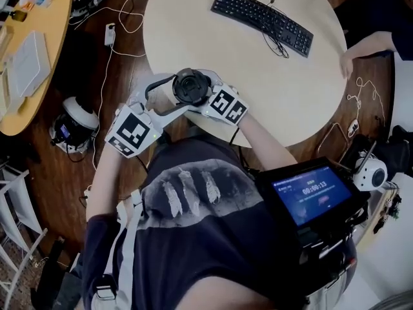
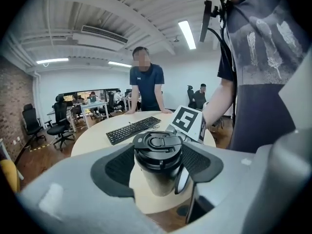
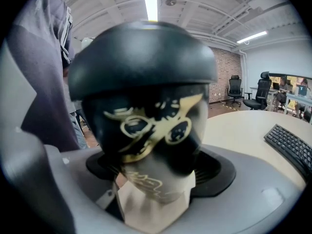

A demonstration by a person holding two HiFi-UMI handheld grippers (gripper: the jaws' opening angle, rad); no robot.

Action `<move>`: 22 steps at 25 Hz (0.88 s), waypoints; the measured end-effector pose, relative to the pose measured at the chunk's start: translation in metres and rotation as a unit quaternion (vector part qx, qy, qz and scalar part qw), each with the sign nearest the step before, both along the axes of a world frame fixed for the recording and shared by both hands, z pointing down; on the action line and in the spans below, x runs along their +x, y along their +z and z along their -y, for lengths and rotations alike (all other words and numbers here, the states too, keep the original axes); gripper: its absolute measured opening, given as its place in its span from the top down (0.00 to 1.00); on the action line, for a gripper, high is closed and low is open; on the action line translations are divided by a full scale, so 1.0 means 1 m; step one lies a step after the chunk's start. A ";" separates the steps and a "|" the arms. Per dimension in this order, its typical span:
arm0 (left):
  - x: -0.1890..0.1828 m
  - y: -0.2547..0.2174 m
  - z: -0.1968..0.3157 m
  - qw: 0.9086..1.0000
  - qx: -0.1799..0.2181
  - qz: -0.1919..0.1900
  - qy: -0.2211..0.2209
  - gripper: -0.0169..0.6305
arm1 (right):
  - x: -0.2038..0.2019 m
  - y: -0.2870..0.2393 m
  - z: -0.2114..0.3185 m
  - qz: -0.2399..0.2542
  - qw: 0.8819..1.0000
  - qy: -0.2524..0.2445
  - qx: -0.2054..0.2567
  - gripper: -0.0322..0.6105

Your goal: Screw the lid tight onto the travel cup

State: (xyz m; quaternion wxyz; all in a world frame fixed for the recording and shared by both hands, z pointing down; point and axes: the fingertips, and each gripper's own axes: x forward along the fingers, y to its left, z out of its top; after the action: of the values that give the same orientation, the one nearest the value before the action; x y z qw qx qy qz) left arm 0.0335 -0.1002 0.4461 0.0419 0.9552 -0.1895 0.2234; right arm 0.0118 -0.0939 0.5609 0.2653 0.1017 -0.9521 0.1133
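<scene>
black keyboard beyond travel cup, right tongs tight on it, left tongs spread round lid

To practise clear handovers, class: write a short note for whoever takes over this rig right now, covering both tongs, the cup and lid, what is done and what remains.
Left tongs: open wide around the lid, no clear press on it.
Right tongs: shut on the travel cup body, steadying it at the near edge of the round table.
Done: the lid sits on the cup.
Left to do: tightness cannot be seen. Probably close the left tongs on the lid, twist until firm, then let go.
</scene>
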 end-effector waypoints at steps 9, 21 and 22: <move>0.002 0.004 -0.008 0.991 -0.024 -0.042 -0.127 0.56 | 0.003 0.003 -0.003 -0.004 1.000 -0.002 0.002 0.30; -0.020 -0.009 -0.010 0.996 -0.022 -0.007 -0.091 0.54 | 0.006 0.001 0.001 -0.006 1.000 0.003 0.002 0.30; -0.024 -0.013 -0.007 0.997 -0.013 -0.001 -0.075 0.54 | 0.005 0.001 0.002 -0.005 1.000 0.002 0.002 0.30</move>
State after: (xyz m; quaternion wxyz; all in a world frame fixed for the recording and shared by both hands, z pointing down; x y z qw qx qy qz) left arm 0.0090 -0.0929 0.4329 0.0715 0.9379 -0.2574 0.2214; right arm 0.0171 -0.0959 0.5619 0.2693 0.1047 -0.9509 0.1113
